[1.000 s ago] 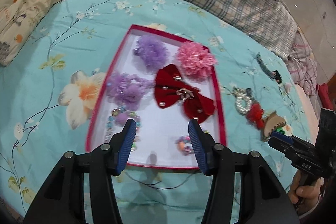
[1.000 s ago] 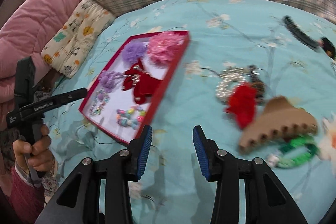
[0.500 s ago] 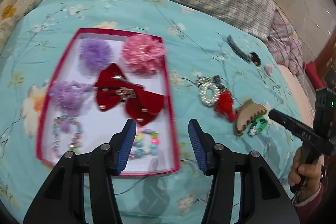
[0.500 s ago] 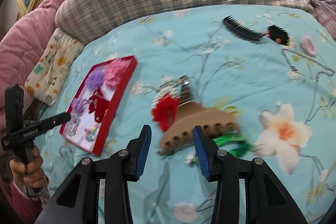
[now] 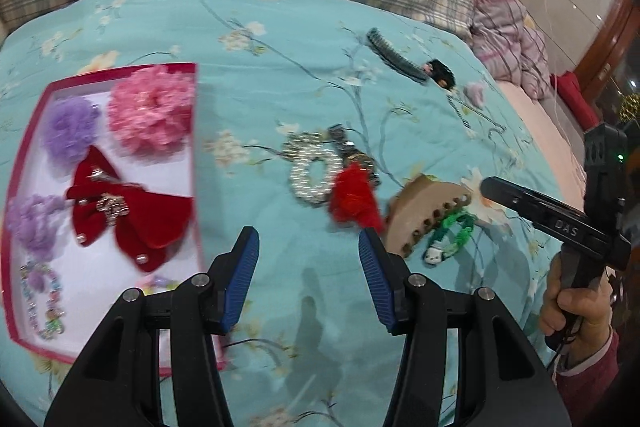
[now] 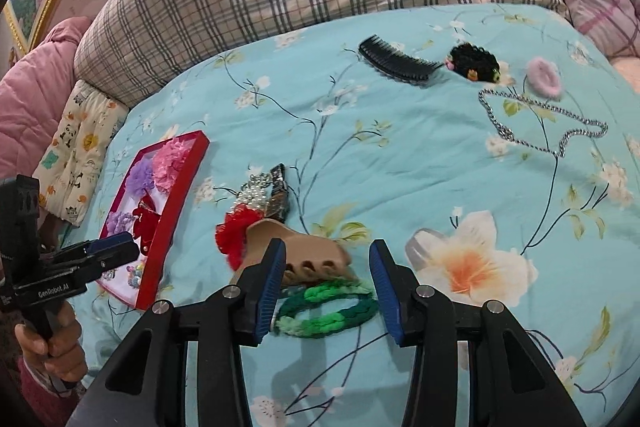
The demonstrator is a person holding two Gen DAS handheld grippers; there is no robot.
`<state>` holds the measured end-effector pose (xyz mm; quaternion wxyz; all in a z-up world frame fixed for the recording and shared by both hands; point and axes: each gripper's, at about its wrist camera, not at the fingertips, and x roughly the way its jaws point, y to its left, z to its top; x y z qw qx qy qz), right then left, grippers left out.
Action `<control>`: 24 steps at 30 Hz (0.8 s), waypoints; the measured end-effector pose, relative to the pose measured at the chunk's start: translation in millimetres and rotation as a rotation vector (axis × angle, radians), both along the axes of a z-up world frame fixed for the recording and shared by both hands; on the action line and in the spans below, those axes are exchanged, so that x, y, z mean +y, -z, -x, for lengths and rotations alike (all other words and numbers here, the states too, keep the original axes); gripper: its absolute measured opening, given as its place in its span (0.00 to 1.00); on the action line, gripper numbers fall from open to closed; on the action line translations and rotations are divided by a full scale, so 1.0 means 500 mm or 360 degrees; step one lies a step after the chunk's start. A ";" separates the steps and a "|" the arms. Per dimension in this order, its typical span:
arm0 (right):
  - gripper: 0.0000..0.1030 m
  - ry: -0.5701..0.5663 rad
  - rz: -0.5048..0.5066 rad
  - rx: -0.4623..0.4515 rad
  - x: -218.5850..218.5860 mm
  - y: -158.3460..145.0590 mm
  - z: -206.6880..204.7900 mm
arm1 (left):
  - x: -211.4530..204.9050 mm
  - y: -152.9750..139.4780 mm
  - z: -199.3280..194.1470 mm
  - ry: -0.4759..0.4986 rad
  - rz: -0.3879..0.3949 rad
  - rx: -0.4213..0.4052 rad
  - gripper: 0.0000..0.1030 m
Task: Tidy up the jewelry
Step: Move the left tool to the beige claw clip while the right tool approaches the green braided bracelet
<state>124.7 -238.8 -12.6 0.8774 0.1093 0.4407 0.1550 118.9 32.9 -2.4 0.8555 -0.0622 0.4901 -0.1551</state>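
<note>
Both pairs of jaws stand about half open and hold nothing.

From your left wrist, the left gripper (image 5: 308,263) hangs over bare bedspread (image 5: 304,75), between the red tray (image 5: 195,131) on its left and the loose pile on its right. The tray already holds bows and scrunchies. The pearl ring (image 5: 308,175), red tassel (image 5: 354,199), tan claw clip (image 5: 420,211) and green braided band (image 5: 452,239) all lie to the right of this gripper, nearer your other hand.

From your right wrist, the right gripper (image 6: 326,279) is over the green braided band (image 6: 328,309), which lies between the pads but untouched, its long axis running across the gap from pad to pad. The tan claw clip (image 6: 304,247) sits just beyond, touching the left pad's edge. Judging by this, your right hand is the nearer one; the red tray (image 6: 176,199) lies well off to its left, so the carry goes that way.
</note>
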 end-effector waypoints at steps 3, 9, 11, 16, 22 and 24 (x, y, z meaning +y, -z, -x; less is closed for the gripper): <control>0.44 0.0022 0.0000 0.0018 -0.014 0.010 -0.001 | -0.031 0.006 -0.001 0.0061 0.0018 0.0016 0.49; 0.46 0.0110 0.0032 0.0016 -0.064 0.009 0.016 | -0.115 0.019 -0.003 0.0214 0.0012 0.0033 0.49; 0.49 0.0132 0.0069 0.0020 -0.082 0.008 0.024 | -0.140 0.019 -0.008 0.0265 0.0006 0.0027 0.49; 0.50 0.0178 0.0198 0.0042 -0.126 0.014 0.046 | -0.198 0.016 -0.033 0.0409 -0.0055 -0.0012 0.49; 0.50 0.0149 0.0214 0.0103 -0.146 0.030 0.058 | -0.244 0.031 -0.065 0.0552 -0.0173 -0.0031 0.55; 0.50 0.0146 0.0226 0.0102 -0.147 0.033 0.063 | -0.252 0.040 -0.074 0.0589 -0.0179 -0.0008 0.55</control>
